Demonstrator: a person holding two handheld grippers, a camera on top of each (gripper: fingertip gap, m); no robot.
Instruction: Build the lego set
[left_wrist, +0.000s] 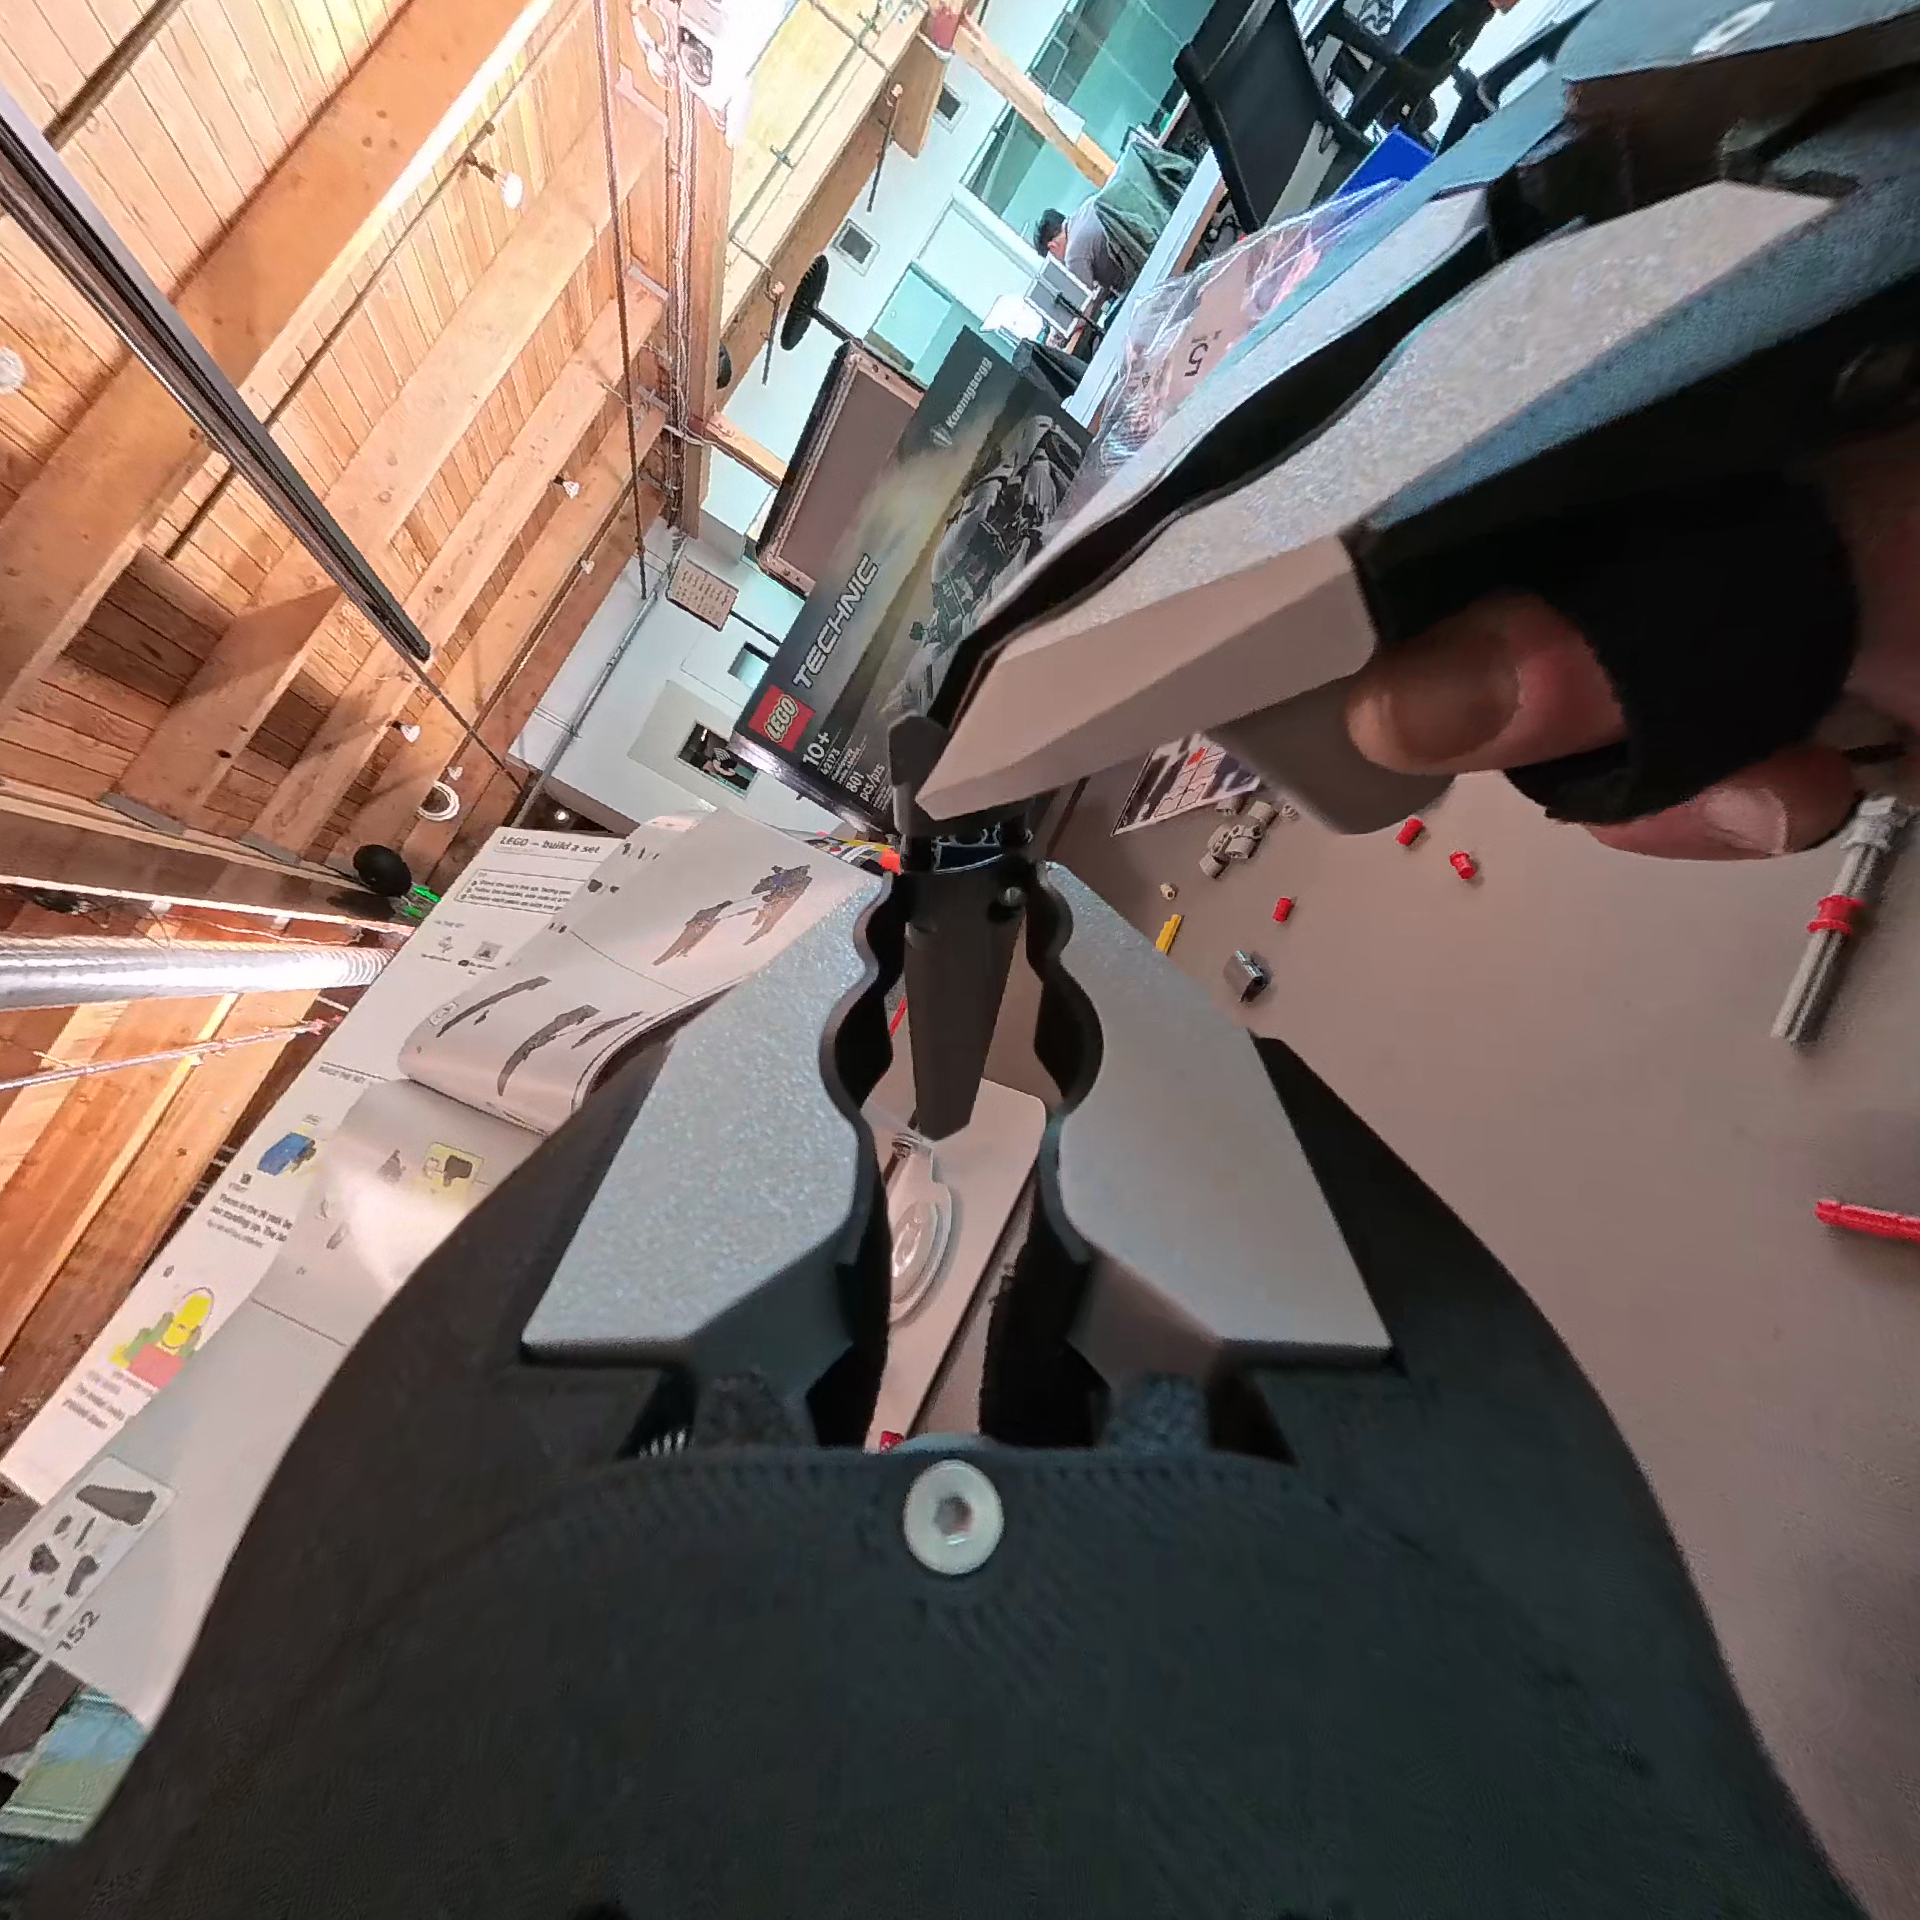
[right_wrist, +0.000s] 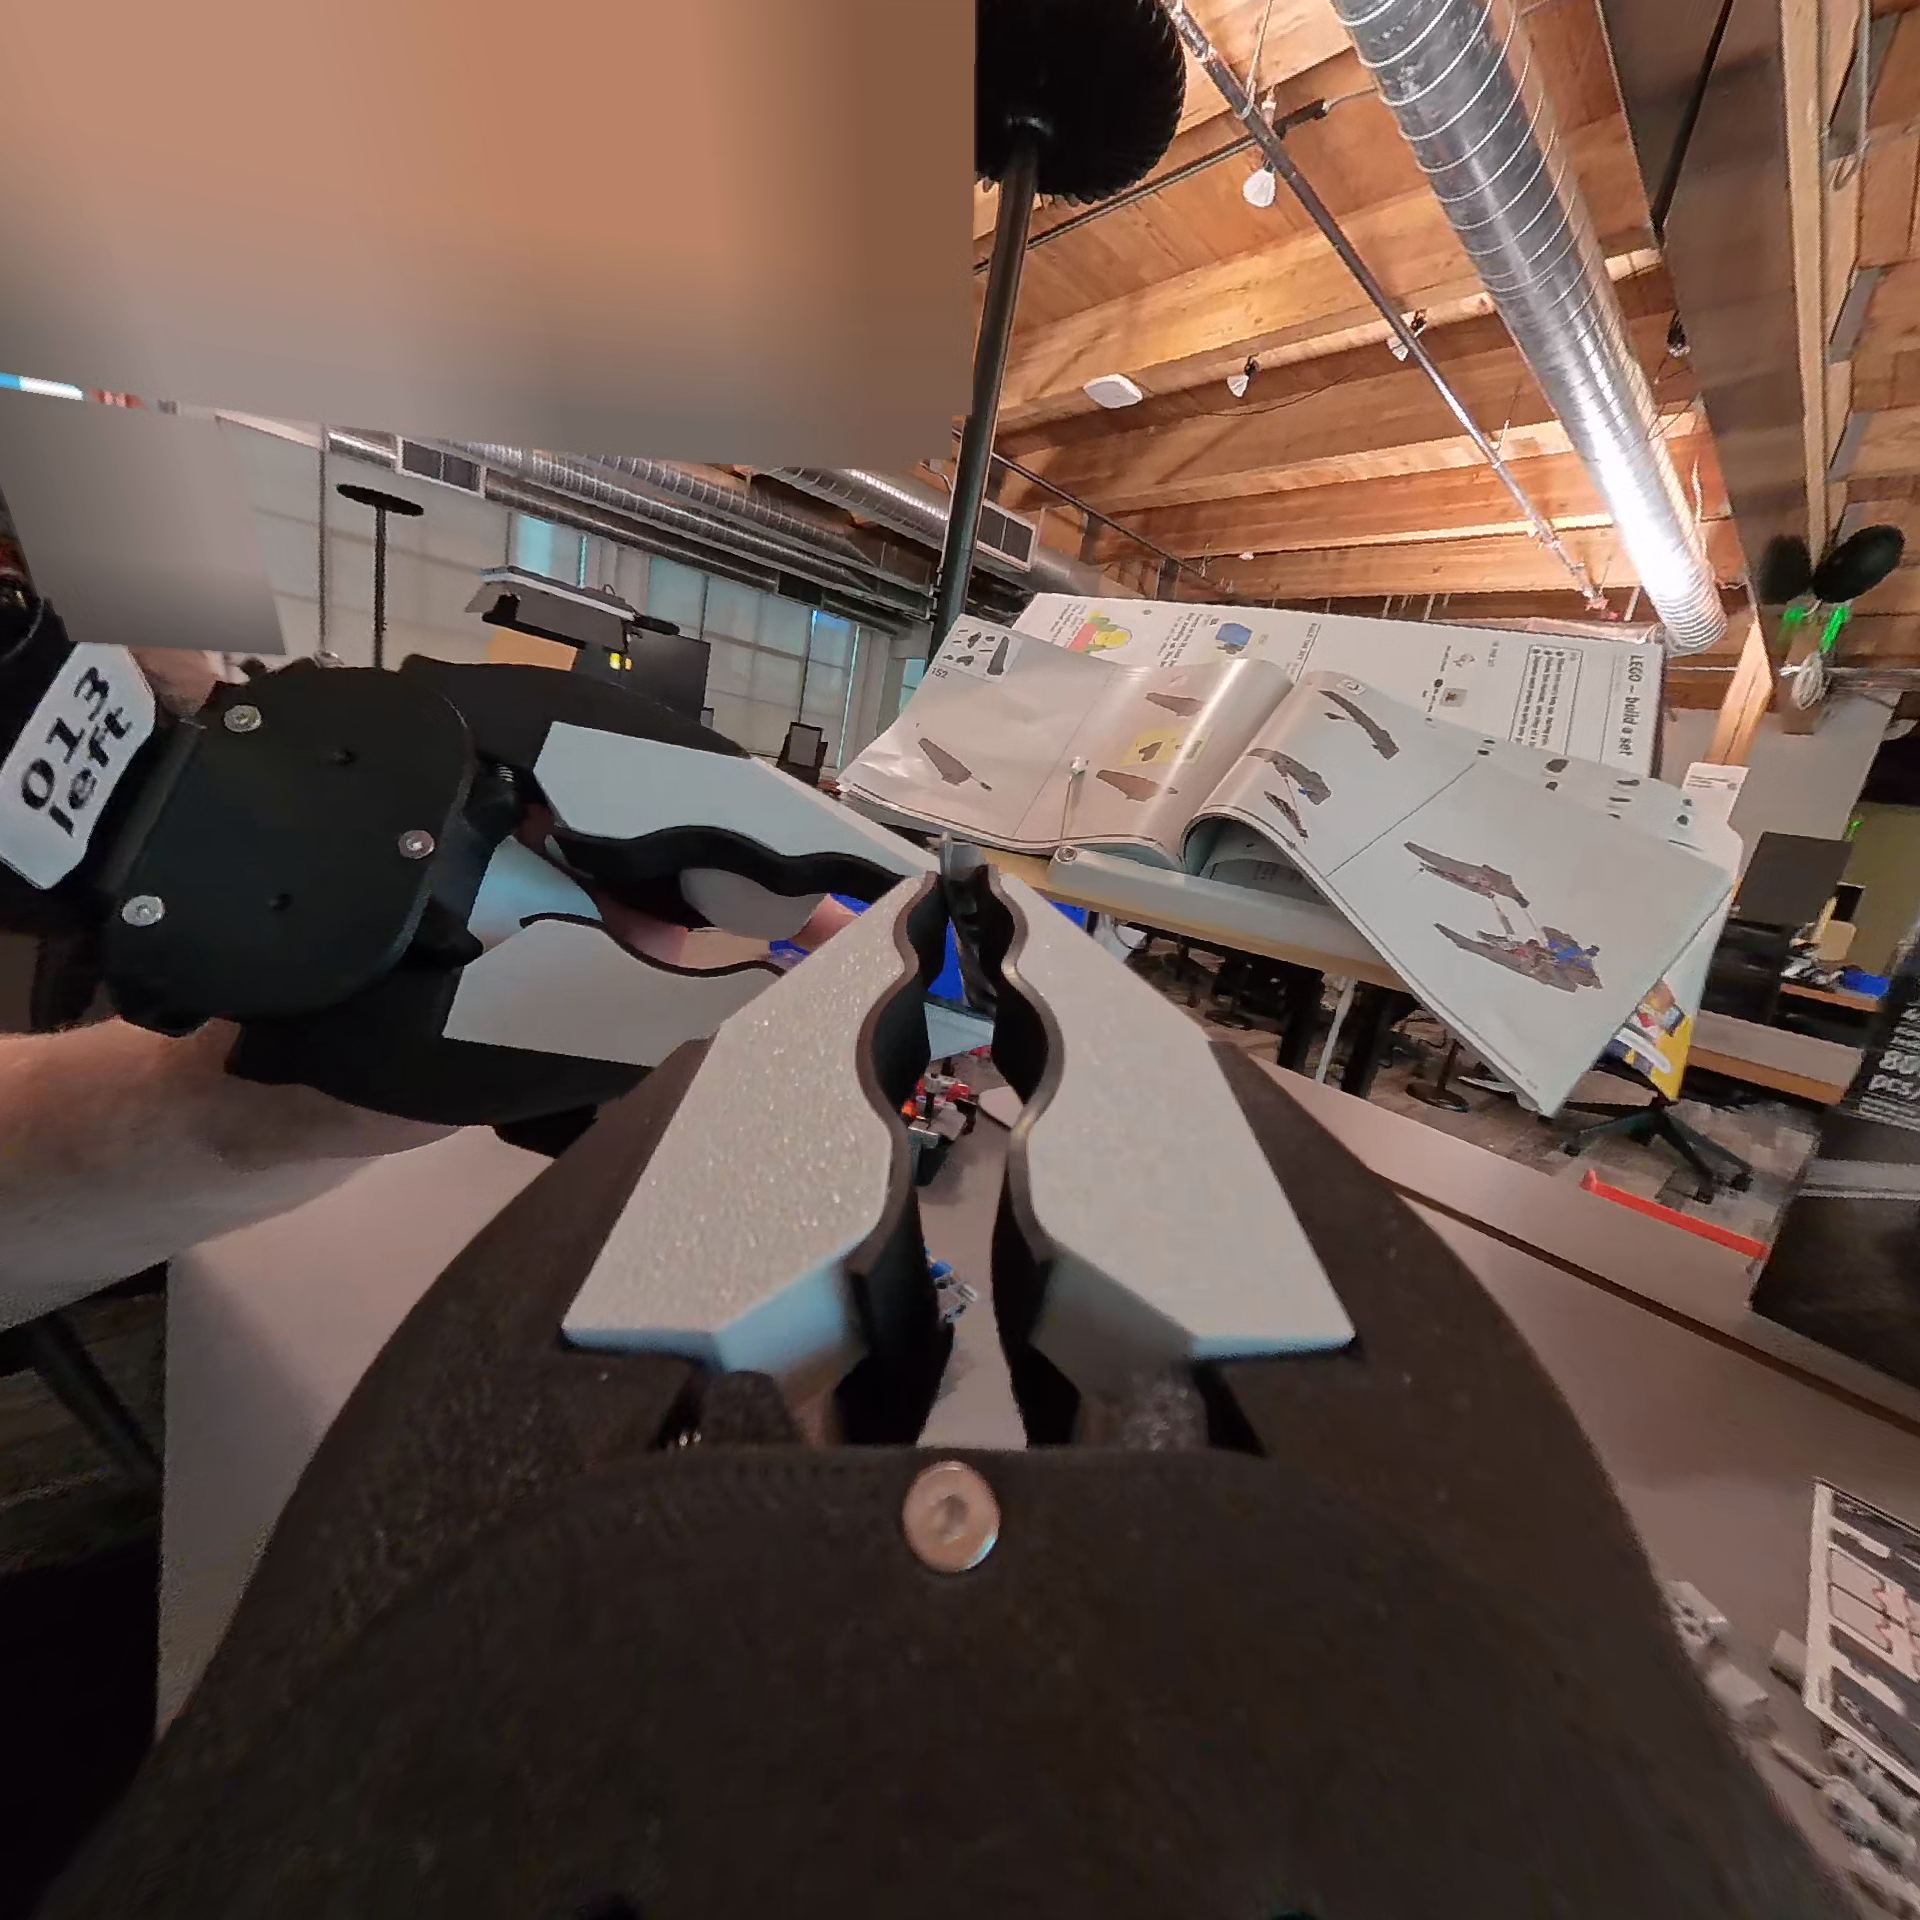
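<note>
A: left to right, left wrist view first; instruction booklet (left_wrist: 623, 966) lies open at the left on the table (left_wrist: 1558, 1143), set box (left_wrist: 883, 582) stands behind it; centre, left gripper (left_wrist: 956, 904) is clamped on a long dark tapered lego panel (left_wrist: 951, 1029), which sits between the fingers with its narrow end toward the camera

B: and the other one?

A: right gripper (left_wrist: 914, 800) comes in from upper right, tips closed and touching the far end of the same panel, so both are pinching one piece, held above the table; what exactly sits between the right tips I can't tell, too small

B: risks?

A: my read: both tips meet at one tight spot, so a skewed push could twist the panel out of the left grip, or pop a small connector loose; it'd drop among the loose parts; also a hand (left_wrist: 1621, 717) wraps the right tool close by, hiding the joint

B: counts?

A: one booklet, one box, one dark panel; on the table right of the grippers: four small red bushes (left_wrist: 1408, 831), one yellow bit (left_wrist: 1169, 930), one small dark grey block (left_wrist: 1245, 975), a cluster of light grey connectors (left_wrist: 1236, 836), hard to count; one grey axle (left_wrist: 1834, 930) with a red collar; one red pin (left_wrist: 1870, 1218) at the edge

B: right wrist view agree?

A: yes; left gripper (right_wrist: 862, 883) at left, right gripper (right_wrist: 961, 883) centre, both shut at the same point; booklet (right_wrist: 1351, 831) open at right
</note>
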